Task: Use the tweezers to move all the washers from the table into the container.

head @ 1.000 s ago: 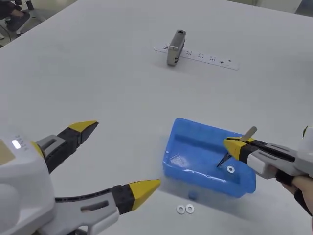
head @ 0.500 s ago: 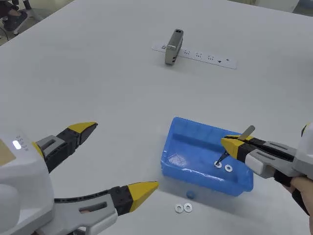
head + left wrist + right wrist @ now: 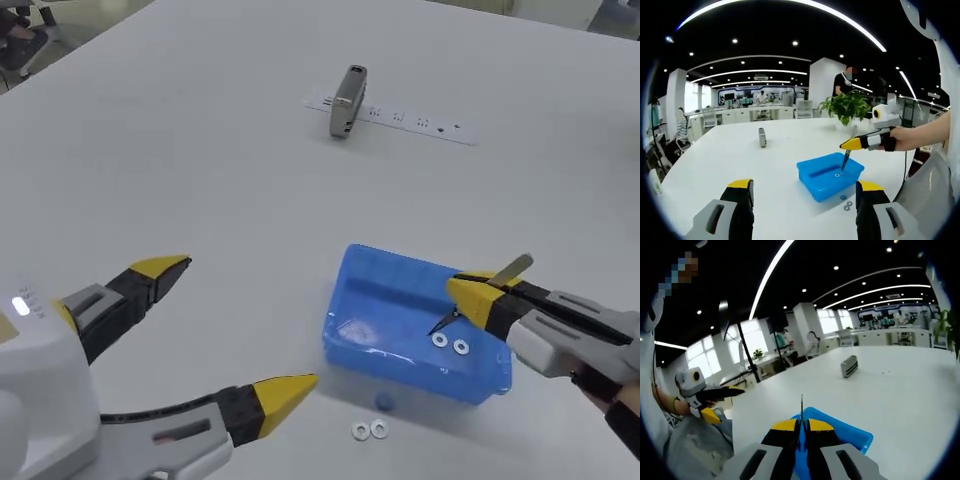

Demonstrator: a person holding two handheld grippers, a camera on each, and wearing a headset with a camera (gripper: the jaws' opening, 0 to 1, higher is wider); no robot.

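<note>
A blue container (image 3: 415, 325) sits on the white table with two washers (image 3: 450, 344) lying inside it. Two more washers (image 3: 369, 431) lie side by side on the table just in front of it. My right gripper (image 3: 470, 293) is shut on the tweezers (image 3: 443, 322), whose tips hang over the container just above the washers inside, holding nothing. The right gripper view has the tweezers (image 3: 801, 412) sticking out between the shut jaws over the container (image 3: 850, 432). My left gripper (image 3: 228, 328) is wide open and empty, left of the container; its own view has the container (image 3: 830, 175).
A white power strip (image 3: 400, 117) with a grey adapter (image 3: 346, 100) plugged in lies at the far side of the table. A small blue fleck (image 3: 385, 402) lies by the container's front wall. People stand and sit in the office behind.
A second washer has appeared in the container beside the first. The tweezers' tips have lifted slightly off it. The left gripper has stayed open and nearly still.
</note>
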